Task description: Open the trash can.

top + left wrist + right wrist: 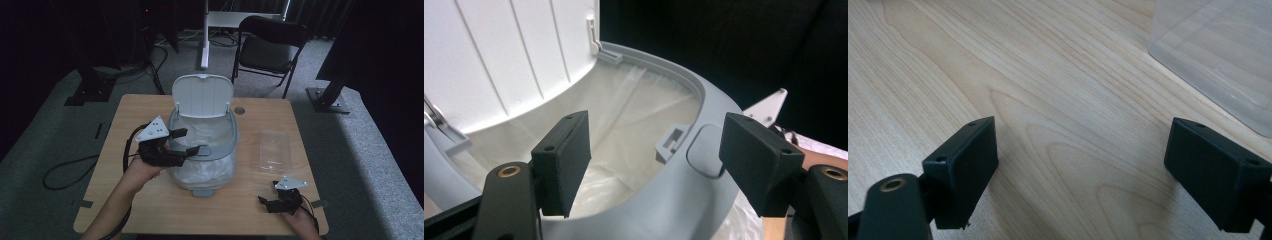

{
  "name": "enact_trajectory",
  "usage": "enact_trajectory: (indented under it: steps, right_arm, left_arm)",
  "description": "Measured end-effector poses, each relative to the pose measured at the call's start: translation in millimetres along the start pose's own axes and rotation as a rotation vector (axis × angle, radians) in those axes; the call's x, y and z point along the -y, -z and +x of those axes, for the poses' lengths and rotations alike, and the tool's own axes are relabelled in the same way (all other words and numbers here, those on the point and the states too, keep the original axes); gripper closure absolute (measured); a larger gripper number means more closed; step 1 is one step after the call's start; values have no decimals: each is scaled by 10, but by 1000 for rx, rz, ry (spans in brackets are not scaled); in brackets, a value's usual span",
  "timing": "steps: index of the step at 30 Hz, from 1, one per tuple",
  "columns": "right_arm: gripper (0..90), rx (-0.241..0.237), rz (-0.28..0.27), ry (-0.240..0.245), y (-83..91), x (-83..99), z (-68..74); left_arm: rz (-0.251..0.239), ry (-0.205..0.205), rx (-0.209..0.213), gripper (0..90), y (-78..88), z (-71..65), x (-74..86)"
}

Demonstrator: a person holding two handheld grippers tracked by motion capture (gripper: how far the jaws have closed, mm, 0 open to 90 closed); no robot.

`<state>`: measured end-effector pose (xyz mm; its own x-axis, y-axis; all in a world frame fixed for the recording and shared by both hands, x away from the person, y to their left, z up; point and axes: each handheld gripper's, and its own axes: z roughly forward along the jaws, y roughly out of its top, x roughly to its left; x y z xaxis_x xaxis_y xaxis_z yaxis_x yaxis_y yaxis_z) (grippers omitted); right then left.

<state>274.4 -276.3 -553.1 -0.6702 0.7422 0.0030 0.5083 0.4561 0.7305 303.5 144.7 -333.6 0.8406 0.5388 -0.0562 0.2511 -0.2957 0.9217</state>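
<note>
A small grey bin with a white liner bag stands in the middle of the wooden table, its white lid raised upright at the back. My left gripper hovers at the bin's left front rim, open, with nothing between its pads. My right gripper rests low near the table's front right corner, open and empty over bare wood. A clear plastic container lies just beyond it, seen at the upper right in the right gripper view.
A black folding chair and a white stand leg are on the carpet behind the table. Dark stand bases sit at the far left and far right. A cable trails off the table's left side.
</note>
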Motion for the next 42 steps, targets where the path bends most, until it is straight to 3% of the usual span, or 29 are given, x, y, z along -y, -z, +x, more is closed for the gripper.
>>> enact_trajectory:
  steps: [2, 5, 10, 12, 18, 20, 37, 42]
  right_arm:
    - [132, 0, 0, 0, 0, 0, 0]
    - [132, 0, 0, 0, 0, 0, 0]
    - [132, 0, 0, 0, 0, 0, 0]
    - [132, 0, 0, -1, 0, 0, 0]
    - [132, 1, 1, -2, 0, 0, 0]
    - [132, 1, 0, -2, 0, 0, 0]
    - [132, 2, 1, -3, 0, 0, 0]
    - [132, 3, 1, -4, 0, 0, 0]
  left_arm:
    - [-4, 3, -25, 295, 15, 8, 15]
    - [-3, 4, -36, 195, 46, 22, 28]
    - [-35, 19, -24, 191, 132, 49, 51]
    - [-32, 22, -16, 125, 155, 68, 63]
    - [-40, 28, -38, 89, 220, 99, 103]
    - [-31, 25, -52, 8, 243, 105, 110]
    - [-37, 40, -132, 10, 416, 210, 321]
    - [-53, 56, -187, 10, 443, 289, 469]
